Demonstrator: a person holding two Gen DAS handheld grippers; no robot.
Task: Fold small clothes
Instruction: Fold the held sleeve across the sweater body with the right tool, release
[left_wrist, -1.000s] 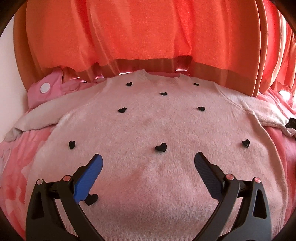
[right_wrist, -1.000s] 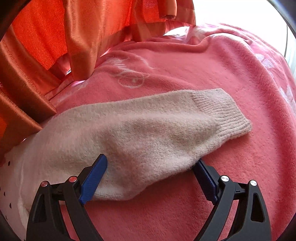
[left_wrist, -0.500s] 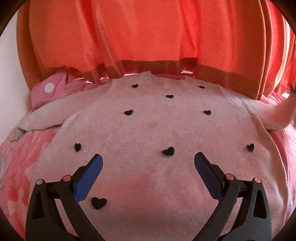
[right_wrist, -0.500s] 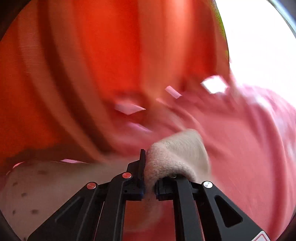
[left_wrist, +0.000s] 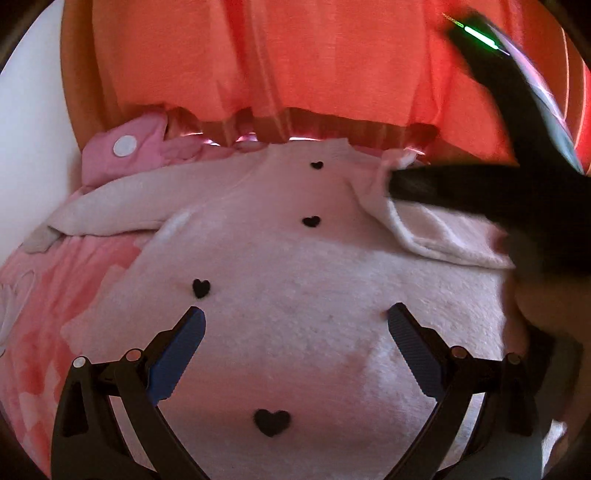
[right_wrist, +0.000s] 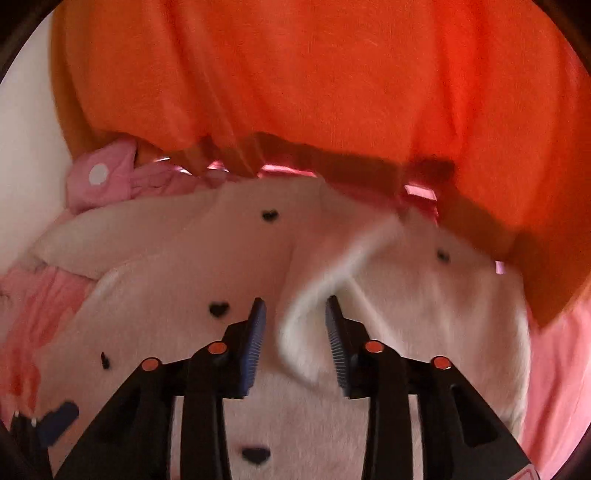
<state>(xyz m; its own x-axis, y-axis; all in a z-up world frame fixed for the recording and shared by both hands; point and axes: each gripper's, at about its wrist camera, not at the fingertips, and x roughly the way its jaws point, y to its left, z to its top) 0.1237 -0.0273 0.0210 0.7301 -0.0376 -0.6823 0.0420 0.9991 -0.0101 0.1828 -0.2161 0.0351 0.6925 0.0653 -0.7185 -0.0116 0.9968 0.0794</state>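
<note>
A pale pink sweater (left_wrist: 295, 266) with small black hearts lies flat on a pink blanket (left_wrist: 55, 295). Its right sleeve (left_wrist: 443, 240) is folded in across the chest. My right gripper (right_wrist: 295, 325) hovers over the sweater (right_wrist: 406, 314) with its jaws opening. The sleeve's cuff end (right_wrist: 310, 317) hangs loose between them, and a gap shows beside the left pad. In the left wrist view the right gripper (left_wrist: 480, 195) is a dark blur at the right. My left gripper (left_wrist: 295, 325) stands open above the sweater's lower body, holding nothing. The left sleeve (left_wrist: 122, 206) lies stretched out to the left.
Orange curtains (left_wrist: 295, 55) hang right behind the sweater's collar. A pink cushion with a white dot (left_wrist: 125, 147) sits at the back left against a white wall (left_wrist: 33, 147). A person's hand (left_wrist: 535, 306) is blurred at the right edge.
My right gripper shut on the right sleeve, swung it left over the sweater's body, and its jaws have now parted. The left gripper stayed open while its view shifted across the sweater.
</note>
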